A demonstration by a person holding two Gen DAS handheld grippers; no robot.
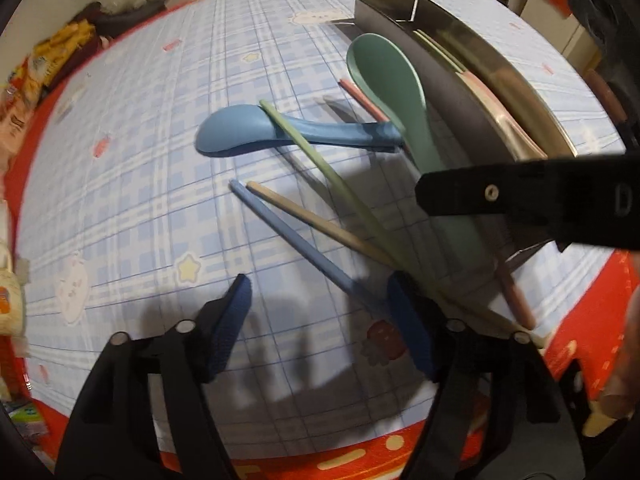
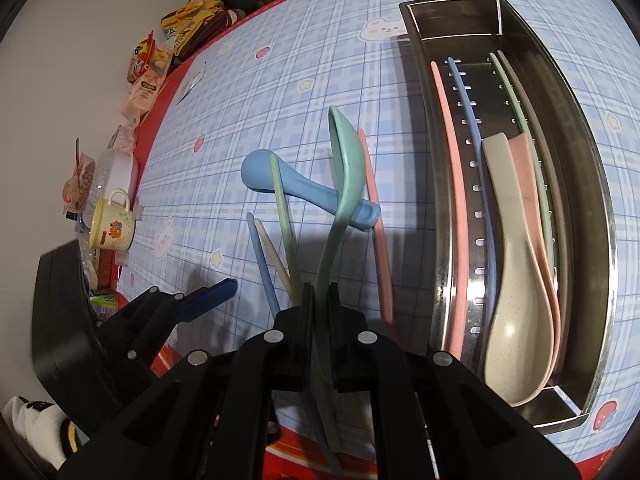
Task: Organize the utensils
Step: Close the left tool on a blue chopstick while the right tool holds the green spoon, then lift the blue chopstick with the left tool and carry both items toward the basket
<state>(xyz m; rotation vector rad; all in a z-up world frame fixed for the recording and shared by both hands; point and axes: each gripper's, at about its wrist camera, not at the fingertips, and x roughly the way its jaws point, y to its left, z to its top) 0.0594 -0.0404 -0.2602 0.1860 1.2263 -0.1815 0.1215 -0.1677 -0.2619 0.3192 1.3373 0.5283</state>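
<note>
Your right gripper [image 2: 319, 300] is clamped on the handle of the green spoon [image 2: 347, 160]; the bowl juts out ahead of the jaws, tilted on edge, and crosses the handle of the blue spoon [image 2: 280, 178] lying just beyond. The tray [image 2: 436, 200] stands to the right of that tool and already holds chopsticks and two spoons, cream over pink.

Your left gripper [image 1: 320, 320] is wide open and holds nothing. The blue chopstick [image 1: 288, 236] runs toward its right pad, and the beige chopstick [image 1: 312, 216] and the green chopstick [image 1: 320, 160] fan out just beyond; whether the pad touches the blue stick cannot be told. A pink chopstick [image 2: 376, 216] lies beside the tray on the cloth [image 1: 140, 120].

Handling judgement: the spoon looks light, rigid and smooth, so a grip this far down the handle lets the bowl swing; hold firm and lower it flat. The chopsticks are thin, stiff and apt to roll. Take each near mid-length, pads square across it, one at a time
</note>
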